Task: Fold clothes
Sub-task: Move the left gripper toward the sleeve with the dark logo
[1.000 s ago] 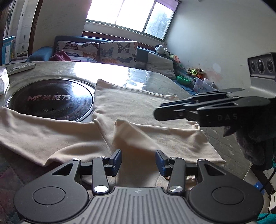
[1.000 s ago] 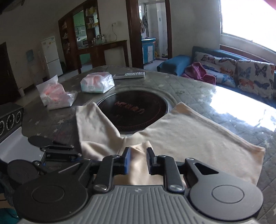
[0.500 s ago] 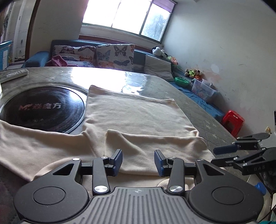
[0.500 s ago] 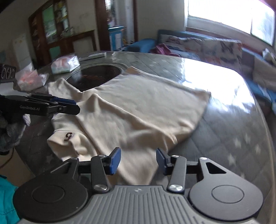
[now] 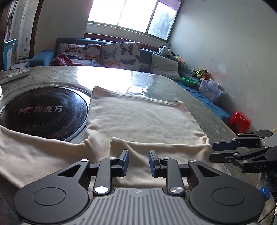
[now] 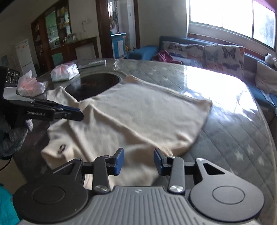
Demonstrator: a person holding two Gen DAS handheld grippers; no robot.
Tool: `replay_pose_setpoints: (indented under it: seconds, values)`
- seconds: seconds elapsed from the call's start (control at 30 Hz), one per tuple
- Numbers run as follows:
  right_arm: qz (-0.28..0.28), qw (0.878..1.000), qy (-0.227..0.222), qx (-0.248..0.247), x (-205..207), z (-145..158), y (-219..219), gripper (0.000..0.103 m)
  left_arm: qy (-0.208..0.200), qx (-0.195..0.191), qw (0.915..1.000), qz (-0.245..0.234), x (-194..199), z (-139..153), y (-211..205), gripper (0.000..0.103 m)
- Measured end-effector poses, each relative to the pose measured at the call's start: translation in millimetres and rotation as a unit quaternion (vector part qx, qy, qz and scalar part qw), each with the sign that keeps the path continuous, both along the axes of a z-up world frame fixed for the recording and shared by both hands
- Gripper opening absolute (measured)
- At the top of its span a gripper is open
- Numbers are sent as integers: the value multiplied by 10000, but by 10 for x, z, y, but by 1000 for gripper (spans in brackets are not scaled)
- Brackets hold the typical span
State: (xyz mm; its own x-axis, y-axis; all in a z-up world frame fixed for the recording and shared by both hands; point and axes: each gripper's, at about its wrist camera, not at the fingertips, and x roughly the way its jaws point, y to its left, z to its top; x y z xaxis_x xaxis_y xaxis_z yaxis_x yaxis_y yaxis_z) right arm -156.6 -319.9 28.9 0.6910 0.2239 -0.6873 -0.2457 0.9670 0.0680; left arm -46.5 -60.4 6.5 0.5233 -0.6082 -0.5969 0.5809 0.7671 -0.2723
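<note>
A cream shirt (image 5: 138,121) lies spread on a round quilted table (image 6: 233,121), one sleeve crossing the black hob (image 5: 43,110) at its centre. The left gripper (image 5: 137,162) and right gripper (image 6: 138,160) hover at the table's near edge, jaws apart, empty. Behind stand a butterfly-cushioned sofa (image 5: 112,53) and bright window (image 5: 129,13).

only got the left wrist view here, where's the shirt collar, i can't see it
Observer: The collar lies at the near table edge. In the right wrist view it sits below the left gripper and has a dark mark inside the neck.
Operator: ok, anything on the table past the far sleeve
Observer: Two plastic-wrapped packs. One pack sits beside the black cooktop, the other pack close to the sleeve's end.
</note>
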Motion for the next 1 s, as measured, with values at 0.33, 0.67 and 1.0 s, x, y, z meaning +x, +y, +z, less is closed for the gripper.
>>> replay_pose_setpoints:
  seconds: [0.33, 0.67, 1.0]
  values:
    - [7, 9999, 112, -110, 120, -157, 30, 36, -38, 52, 9991, 421, 39, -25, 150, 25]
    - [77, 9998, 23, -186, 139, -87, 82, 37, -331, 175, 9831, 1792, 66, 87, 829, 28]
    - [215, 9995, -10, -213, 117, -54, 197, 37, -201, 604, 9200, 3867, 406, -52, 1738, 38]
